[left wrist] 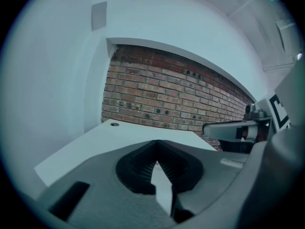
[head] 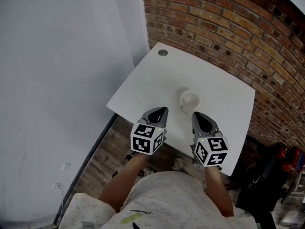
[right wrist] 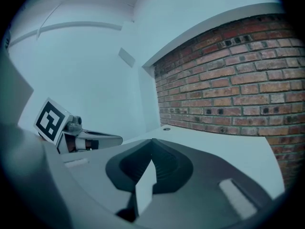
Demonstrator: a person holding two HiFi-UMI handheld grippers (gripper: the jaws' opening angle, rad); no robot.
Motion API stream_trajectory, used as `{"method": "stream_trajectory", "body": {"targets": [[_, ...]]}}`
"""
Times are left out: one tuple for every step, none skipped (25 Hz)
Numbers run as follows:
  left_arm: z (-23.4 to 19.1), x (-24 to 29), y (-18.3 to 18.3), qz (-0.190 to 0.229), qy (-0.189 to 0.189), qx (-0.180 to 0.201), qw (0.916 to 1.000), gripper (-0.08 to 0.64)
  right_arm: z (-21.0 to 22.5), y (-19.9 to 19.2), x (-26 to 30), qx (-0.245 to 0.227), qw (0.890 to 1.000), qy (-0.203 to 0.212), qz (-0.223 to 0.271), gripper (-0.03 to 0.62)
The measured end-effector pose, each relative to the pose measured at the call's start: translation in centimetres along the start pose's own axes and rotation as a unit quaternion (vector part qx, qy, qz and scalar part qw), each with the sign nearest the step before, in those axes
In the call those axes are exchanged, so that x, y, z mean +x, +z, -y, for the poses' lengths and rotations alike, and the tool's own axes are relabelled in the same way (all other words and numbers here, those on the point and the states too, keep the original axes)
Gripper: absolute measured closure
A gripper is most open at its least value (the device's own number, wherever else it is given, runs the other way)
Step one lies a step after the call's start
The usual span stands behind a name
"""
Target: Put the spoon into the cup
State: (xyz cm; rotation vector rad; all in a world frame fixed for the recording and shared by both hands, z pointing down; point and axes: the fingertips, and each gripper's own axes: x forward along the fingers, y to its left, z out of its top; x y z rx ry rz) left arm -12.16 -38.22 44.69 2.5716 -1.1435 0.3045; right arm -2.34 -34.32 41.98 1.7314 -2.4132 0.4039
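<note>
Head view shows one pale round cup (head: 188, 100) standing on the smooth white worktop (head: 224, 85). It is small and blurred, so its contents are hard to tell and a spoon cannot be made out. Just nearer than the cup, one to each side, are two grey tongs. The left tongs (head: 161, 111) and right tongs (head: 198, 115) are each pinched together on nothing. Beyond the cup are one round grey grommet (head: 163, 52) and a rough red brick wall (head: 214, 18).

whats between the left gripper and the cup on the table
Nothing but bare white tabletop. In the head view the left gripper sits at the near edge, and the short stretch to the cup holds no object.
</note>
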Motion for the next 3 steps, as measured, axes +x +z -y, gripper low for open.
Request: {"method": "stream_trajectory", "body": {"targets": [[0.03,0.04,-0.01,0.0,-0.001,0.0,1.0,0.565,0.01,0.01,0.02,0.0,1.0,0.0,0.0,0.585],[0.06,0.09,-0.01,0.0,-0.002,0.0,1.0,0.565,0.01,0.01,0.03,0.0,1.0,0.0,0.0,0.584],[0.1,0.13,-0.02,-0.001,-0.002,0.0,1.0,0.565,0.02,0.01,0.05,0.0,1.0,0.0,0.0,0.585]]}}
